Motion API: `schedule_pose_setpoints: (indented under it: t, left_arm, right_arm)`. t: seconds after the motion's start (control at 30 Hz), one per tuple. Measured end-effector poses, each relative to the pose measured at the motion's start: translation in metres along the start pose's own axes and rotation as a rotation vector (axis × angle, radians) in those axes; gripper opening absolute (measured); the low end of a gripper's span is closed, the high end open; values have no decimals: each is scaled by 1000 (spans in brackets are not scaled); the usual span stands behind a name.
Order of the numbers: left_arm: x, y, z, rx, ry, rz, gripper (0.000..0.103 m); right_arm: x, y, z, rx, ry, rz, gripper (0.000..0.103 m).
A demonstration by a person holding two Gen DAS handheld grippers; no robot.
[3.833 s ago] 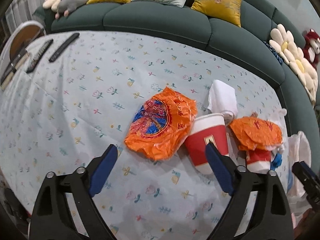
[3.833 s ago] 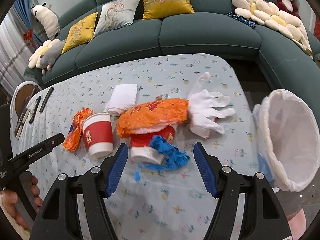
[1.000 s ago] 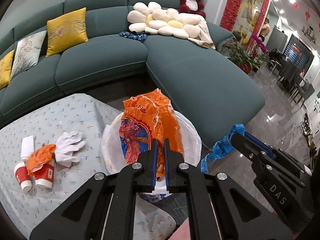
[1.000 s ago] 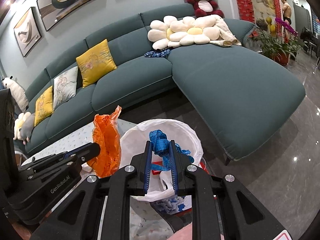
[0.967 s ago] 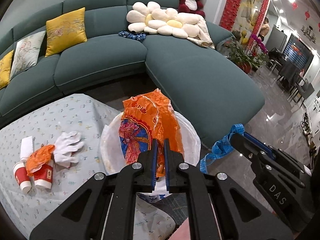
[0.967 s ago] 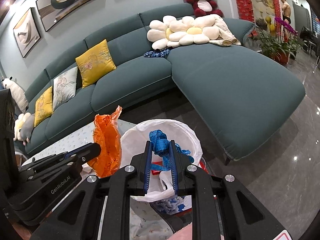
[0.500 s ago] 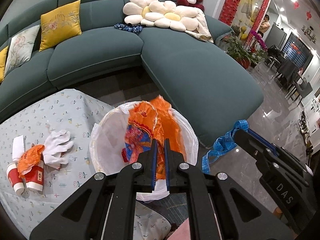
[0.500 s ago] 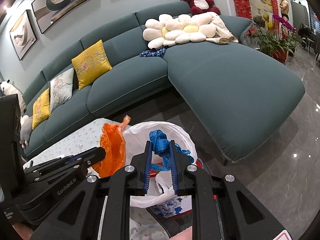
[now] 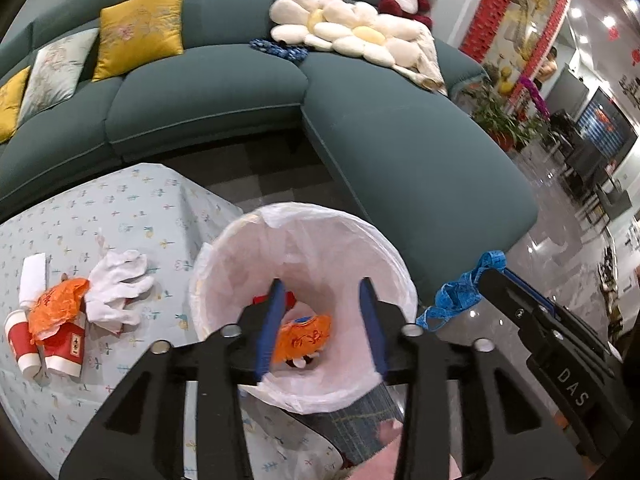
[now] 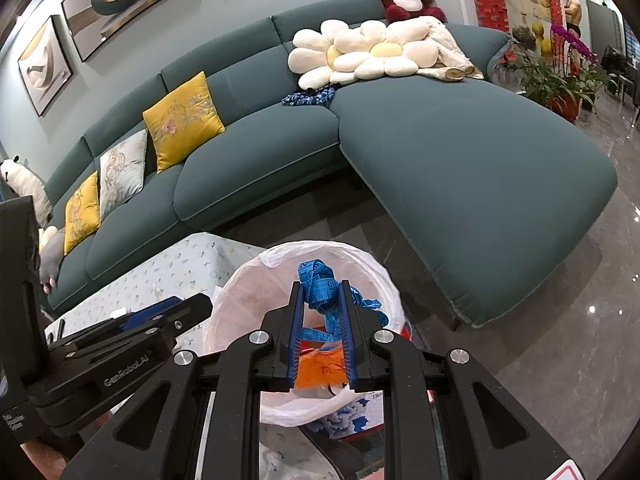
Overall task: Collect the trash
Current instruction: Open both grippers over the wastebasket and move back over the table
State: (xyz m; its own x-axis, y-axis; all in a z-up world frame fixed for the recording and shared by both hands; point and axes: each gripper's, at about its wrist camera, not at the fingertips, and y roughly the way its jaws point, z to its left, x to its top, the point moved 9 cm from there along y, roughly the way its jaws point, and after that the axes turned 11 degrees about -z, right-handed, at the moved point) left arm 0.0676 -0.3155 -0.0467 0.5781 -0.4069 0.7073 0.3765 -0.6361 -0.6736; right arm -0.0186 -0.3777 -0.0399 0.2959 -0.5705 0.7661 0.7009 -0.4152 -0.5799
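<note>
My left gripper (image 9: 322, 292) is open and empty above the white-lined trash bin (image 9: 384, 248). The orange snack bag (image 9: 302, 338) lies at the bottom of the bin. My right gripper (image 10: 320, 292) is shut on a crumpled blue measuring tape (image 10: 318, 280) and holds it over the bin's rim (image 10: 360, 258); the tape also shows in the left wrist view (image 9: 460, 294). On the table (image 9: 120, 200) remain a white glove (image 9: 118, 286), an orange wrapper (image 9: 56, 306) over red paper cups (image 9: 64, 350), and a white napkin (image 9: 32, 274).
A teal sectional sofa (image 9: 400, 152) curves behind the bin and table, with yellow cushions (image 9: 140, 30) and flower pillows (image 9: 344, 36). Glossy grey floor (image 10: 560, 340) lies to the right. Potted plants (image 10: 556, 76) stand far right.
My left gripper has opened and let go of the orange snack bag, which has dropped to the bottom of the bin. My right gripper still holds the blue tape.
</note>
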Motion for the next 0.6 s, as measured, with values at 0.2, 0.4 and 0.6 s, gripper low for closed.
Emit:
schedule_pose_setpoints:
  t: [0.2,0.4,0.6]
  left_arm:
    - [2,-3,21,39,-11,-10,46]
    - [3,-10,45,90,-22,-29,55]
    - [3,-17,70,132,-59,-37,60]
  right_arm:
    - [4,14,17,22,-20,11,17]
    - [6,26,35,39,-44,19,17]
    - [8,33,48,40,-66,20,24]
